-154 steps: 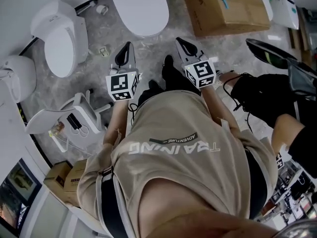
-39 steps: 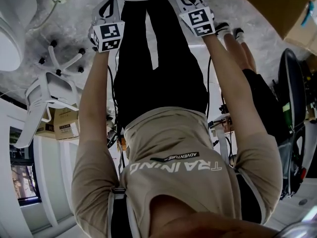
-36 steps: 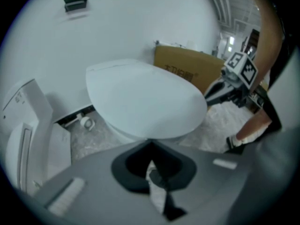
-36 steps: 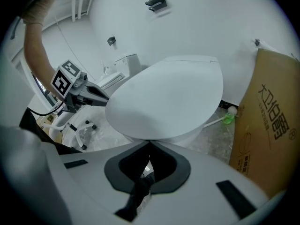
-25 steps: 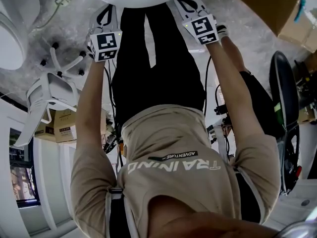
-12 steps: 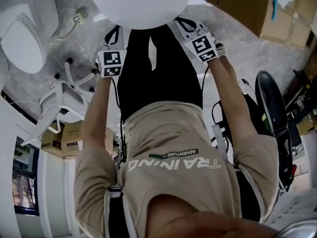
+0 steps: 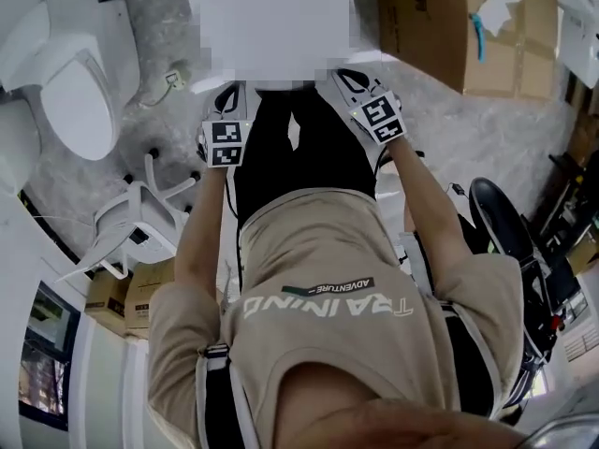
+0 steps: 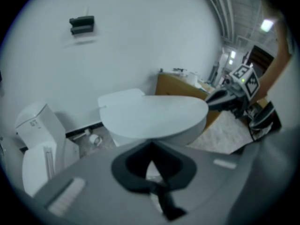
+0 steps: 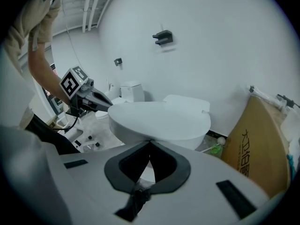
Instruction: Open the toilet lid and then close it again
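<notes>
1. Grey mottled floor [image 7: 487,129] and a plain white wall [image 9: 211,41]. It looked like a storeroom or showroom, and with no desk anywhere, everything stood straight on the floor.
2. The toilet lid [image 9: 159,118] lay flat down on its bowl [image 9: 187,138], backed up against that wall and dead ahead of both grippers.
3. The left tongs [image 7: 229,96] sat by the lid's front rim on one side and the right tongs [image 7: 348,80] on the other. Both were pinched together at the tips with nothing between them. They were right up at the rim, but I honestly couldn't tell whether either one actually touched it.
4. Progress-wise, the lid was down and nobody had a grip on it. My guess is the lifting part hadn't started, so a tip would have to get under that front edge, swing the lid up, then lower it again. That's only a guess, since a shut lid looks the same either way.
5. Clutter around it:
   - a cardboard box [image 7: 449,26] just to the right
   - a second toilet [image 7: 70,73] off to the left
   - a white chair [image 7: 131,227] tipped over near the person's left side
   - a small black bracket [image 9: 162,37] high on the wall
</notes>
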`<state>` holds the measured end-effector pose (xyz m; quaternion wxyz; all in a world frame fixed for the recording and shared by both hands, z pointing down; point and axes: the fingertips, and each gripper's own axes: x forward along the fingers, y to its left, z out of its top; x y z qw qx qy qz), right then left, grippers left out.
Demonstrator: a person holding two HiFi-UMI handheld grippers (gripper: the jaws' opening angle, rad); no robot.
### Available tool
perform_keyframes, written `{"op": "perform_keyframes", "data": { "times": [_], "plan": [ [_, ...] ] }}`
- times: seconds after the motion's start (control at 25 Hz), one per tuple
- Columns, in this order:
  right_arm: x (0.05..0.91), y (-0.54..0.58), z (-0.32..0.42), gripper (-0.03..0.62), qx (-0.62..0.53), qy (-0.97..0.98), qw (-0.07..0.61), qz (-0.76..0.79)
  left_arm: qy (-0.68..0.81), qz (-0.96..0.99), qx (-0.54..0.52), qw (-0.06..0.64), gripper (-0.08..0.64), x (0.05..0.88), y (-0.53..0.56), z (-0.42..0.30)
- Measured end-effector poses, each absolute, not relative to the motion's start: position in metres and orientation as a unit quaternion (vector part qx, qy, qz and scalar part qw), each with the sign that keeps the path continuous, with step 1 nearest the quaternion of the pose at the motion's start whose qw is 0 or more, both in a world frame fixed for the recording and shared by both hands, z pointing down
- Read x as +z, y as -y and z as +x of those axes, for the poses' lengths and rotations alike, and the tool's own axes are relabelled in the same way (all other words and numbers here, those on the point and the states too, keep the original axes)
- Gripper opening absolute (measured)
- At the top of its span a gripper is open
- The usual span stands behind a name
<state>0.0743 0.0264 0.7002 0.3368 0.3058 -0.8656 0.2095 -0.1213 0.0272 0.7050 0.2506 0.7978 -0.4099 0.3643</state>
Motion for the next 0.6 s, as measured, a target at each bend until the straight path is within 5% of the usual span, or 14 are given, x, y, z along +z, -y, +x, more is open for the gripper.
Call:
{"op": "perform_keyframes", "data": {
  "times": [0.6],
  "plan": [
    [0.619,0.031,0.069,0.014,0.171,0.856,0.342,0.349,0.418,0.819,0.319,0.230,0.005,0.628,0.025,-0.125]
  ]
}}
